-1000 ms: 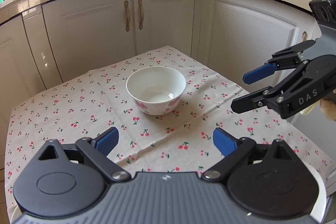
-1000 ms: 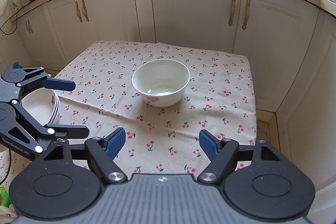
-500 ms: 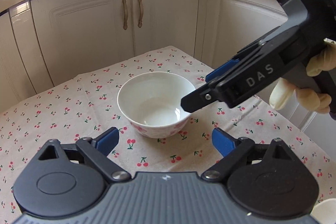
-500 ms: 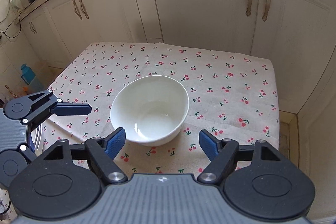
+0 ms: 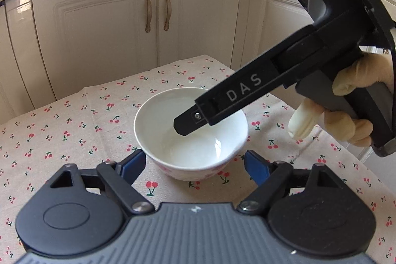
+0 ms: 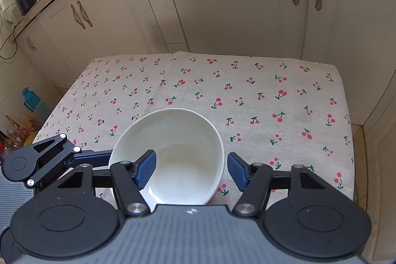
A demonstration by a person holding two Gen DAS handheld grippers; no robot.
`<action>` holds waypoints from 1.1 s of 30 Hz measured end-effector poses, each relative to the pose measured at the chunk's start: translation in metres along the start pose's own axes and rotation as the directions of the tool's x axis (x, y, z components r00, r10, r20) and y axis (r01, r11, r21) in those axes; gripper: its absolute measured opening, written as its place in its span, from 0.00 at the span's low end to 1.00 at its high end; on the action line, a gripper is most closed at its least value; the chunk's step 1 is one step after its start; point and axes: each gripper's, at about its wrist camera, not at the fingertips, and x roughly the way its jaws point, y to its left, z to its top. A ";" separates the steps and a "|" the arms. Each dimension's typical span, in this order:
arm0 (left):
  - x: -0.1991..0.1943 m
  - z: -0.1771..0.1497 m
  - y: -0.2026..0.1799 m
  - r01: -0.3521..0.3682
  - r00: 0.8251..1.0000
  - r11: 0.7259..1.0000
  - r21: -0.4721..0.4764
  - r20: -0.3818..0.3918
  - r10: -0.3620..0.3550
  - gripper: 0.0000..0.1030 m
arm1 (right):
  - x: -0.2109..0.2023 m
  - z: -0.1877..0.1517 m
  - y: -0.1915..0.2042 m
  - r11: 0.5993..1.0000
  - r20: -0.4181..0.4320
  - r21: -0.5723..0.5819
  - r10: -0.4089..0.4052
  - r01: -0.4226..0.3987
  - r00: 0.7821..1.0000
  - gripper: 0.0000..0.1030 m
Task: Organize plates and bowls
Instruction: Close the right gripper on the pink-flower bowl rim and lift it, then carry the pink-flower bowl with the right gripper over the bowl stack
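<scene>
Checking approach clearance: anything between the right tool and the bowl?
Nothing visible. The right tool is open and straddles the bowl rim: one finger over the inside, one outside. The left tool flanks the bowl, also open.

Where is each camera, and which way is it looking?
Left wrist: sits on the left gripper, looking across the cherry tablecloth at the bowl and cupboards; the right gripper and a gloved hand show.
Right wrist: sits on the right gripper, looking down into the bowl; one blue finger is inside the rim, and the left gripper shows at left.
Both see the bowl, tablecloth and cupboards.
</scene>
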 end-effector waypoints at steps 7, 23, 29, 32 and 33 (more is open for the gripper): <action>0.005 -0.001 0.003 -0.011 1.000 1.000 -0.011 0.006 0.011 0.82 | 0.006 0.003 0.003 1.000 -0.012 -0.022 -0.018 0.017 1.000 0.59; -0.017 0.002 -0.006 0.003 1.000 1.000 -0.012 0.002 -0.003 0.81 | -0.013 -0.001 0.017 0.999 -0.033 -0.043 -0.029 0.028 0.999 0.59; -0.042 0.000 -0.016 0.003 1.000 1.000 0.012 0.013 -0.003 0.81 | -0.036 -0.012 0.029 0.999 -0.022 -0.046 -0.015 0.014 1.000 0.59; -0.055 -0.003 -0.022 0.001 1.000 1.000 0.025 0.014 -0.001 0.81 | -0.049 -0.019 0.038 0.998 -0.019 -0.055 -0.012 0.011 1.000 0.59; -0.060 -0.004 -0.025 0.003 1.000 1.000 0.028 0.013 -0.003 0.81 | -0.053 -0.021 0.041 0.998 -0.019 -0.060 -0.013 0.012 1.000 0.59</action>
